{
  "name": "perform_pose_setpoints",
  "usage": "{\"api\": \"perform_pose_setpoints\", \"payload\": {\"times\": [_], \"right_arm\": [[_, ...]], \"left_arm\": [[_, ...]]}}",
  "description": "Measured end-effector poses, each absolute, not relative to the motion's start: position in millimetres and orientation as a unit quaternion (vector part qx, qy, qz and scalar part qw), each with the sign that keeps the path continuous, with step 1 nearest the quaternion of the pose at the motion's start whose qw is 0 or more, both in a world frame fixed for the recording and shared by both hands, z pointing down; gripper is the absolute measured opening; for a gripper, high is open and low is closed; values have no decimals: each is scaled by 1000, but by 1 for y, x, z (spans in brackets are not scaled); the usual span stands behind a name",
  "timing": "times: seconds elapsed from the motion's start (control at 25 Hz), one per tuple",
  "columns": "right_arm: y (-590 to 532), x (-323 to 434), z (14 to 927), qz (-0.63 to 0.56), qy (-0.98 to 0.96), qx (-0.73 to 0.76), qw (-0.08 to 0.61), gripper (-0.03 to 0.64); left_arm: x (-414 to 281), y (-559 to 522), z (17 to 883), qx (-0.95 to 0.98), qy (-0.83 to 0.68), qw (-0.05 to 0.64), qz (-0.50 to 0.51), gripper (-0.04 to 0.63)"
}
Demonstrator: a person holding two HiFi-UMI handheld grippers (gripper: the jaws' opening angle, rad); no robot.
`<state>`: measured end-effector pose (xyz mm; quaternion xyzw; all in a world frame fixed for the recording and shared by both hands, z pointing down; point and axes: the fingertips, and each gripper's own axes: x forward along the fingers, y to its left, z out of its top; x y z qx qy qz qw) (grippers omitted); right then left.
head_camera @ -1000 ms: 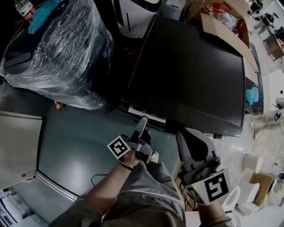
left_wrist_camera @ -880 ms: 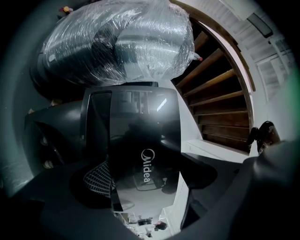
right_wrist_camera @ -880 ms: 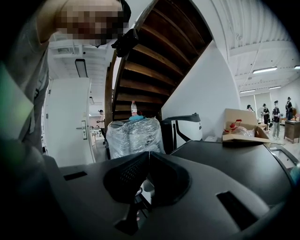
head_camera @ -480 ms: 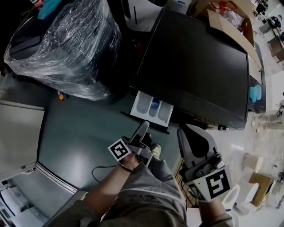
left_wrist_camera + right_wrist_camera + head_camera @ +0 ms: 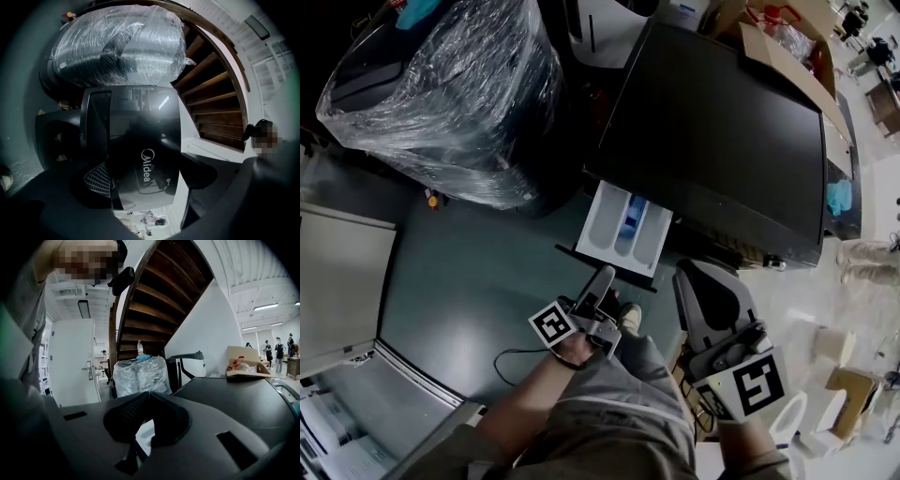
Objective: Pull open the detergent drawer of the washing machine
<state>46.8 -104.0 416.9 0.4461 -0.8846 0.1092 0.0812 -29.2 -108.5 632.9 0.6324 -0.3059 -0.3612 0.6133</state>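
Note:
The black washing machine (image 5: pixel 712 122) stands ahead of me, seen from above. Its white detergent drawer (image 5: pixel 623 230) sticks out of the front at the left, with blue inserts showing inside. My left gripper (image 5: pixel 602 278) is at the drawer's dark front panel and shut on it. In the left gripper view that glossy panel (image 5: pixel 140 140), with its logo, fills the space between the jaws of the left gripper (image 5: pixel 145 183). My right gripper (image 5: pixel 689 278) hangs shut and empty to the right of the drawer, apart from it. Its pads (image 5: pixel 126 413) meet in the right gripper view.
A plastic-wrapped appliance (image 5: pixel 441 84) stands left of the machine. A cardboard box (image 5: pixel 769 47) sits behind it and a blue cloth (image 5: pixel 836 199) lies at its right. A pale panel (image 5: pixel 337 281) is at the left, a cable (image 5: pixel 511 366) on the floor, a wooden staircase (image 5: pixel 211 93) above.
The drawer has slid out of the machine, from shut to well extended, as my left gripper drew back towards me. The right gripper has stayed in place.

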Motion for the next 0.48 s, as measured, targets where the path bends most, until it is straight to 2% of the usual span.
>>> {"api": "perform_pose_setpoints", "payload": {"times": [0.48], "right_arm": [[-103, 42, 418, 113, -885, 443, 87, 32]], "left_arm": [[-32, -107, 635, 640, -323, 609, -339, 440]]}}
